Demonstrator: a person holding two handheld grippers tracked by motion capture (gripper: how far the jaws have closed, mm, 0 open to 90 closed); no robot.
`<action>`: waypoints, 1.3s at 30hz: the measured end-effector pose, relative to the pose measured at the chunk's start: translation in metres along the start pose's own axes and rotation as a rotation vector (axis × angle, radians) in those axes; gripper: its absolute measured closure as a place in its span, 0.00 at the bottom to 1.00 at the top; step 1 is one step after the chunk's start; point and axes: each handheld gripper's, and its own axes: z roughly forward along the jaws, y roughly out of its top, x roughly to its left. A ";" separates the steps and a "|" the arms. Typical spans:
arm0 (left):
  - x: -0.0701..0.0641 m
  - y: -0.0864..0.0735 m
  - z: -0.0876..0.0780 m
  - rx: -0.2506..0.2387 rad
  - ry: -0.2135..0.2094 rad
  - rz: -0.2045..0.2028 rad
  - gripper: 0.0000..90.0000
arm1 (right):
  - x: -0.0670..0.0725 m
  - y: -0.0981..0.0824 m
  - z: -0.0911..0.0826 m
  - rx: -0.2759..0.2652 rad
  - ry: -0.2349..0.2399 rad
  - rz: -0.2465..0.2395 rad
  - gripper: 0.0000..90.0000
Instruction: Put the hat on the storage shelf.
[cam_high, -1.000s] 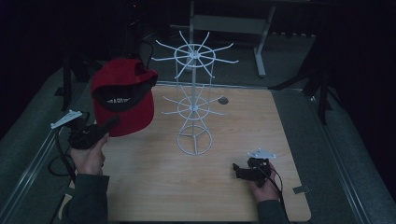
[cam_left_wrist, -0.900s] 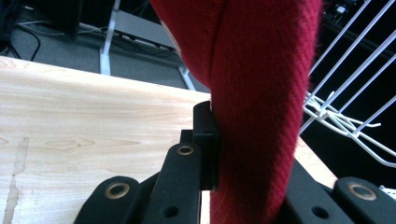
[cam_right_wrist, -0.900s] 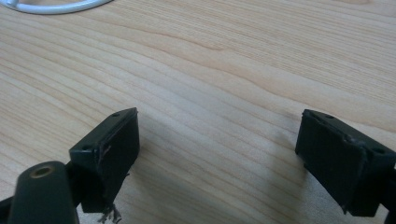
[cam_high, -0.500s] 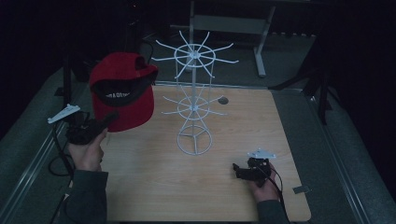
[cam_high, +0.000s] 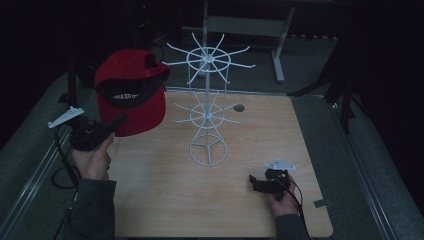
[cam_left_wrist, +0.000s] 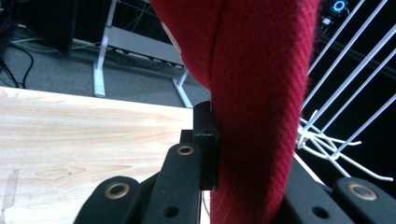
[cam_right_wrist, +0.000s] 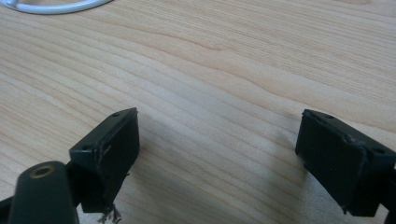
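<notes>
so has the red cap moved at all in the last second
Yes. The red cap, clamped in the left gripper, has risen slightly and edged toward the white wire rack, which stands where it was on the table.

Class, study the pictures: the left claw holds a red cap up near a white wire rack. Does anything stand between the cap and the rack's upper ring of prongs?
Nothing visible does. The red cap, clamped in the left claw, hangs just left of the white wire rack, with open air between it and the nearest upper prongs.

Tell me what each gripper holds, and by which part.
Left gripper pinches the red cap by its brim; right gripper is open, holding nothing.
</notes>
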 end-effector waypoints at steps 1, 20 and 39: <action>0.000 0.001 0.000 -0.002 -0.001 0.003 0.95 | 0.000 0.000 0.000 0.000 0.000 -0.001 0.15; -0.009 0.015 -0.001 -0.043 -0.014 0.005 0.95 | 0.000 0.000 0.000 0.000 0.000 0.000 0.15; -0.019 0.025 0.000 -0.077 -0.041 0.010 0.95 | 0.000 0.000 0.000 0.000 0.000 0.000 0.15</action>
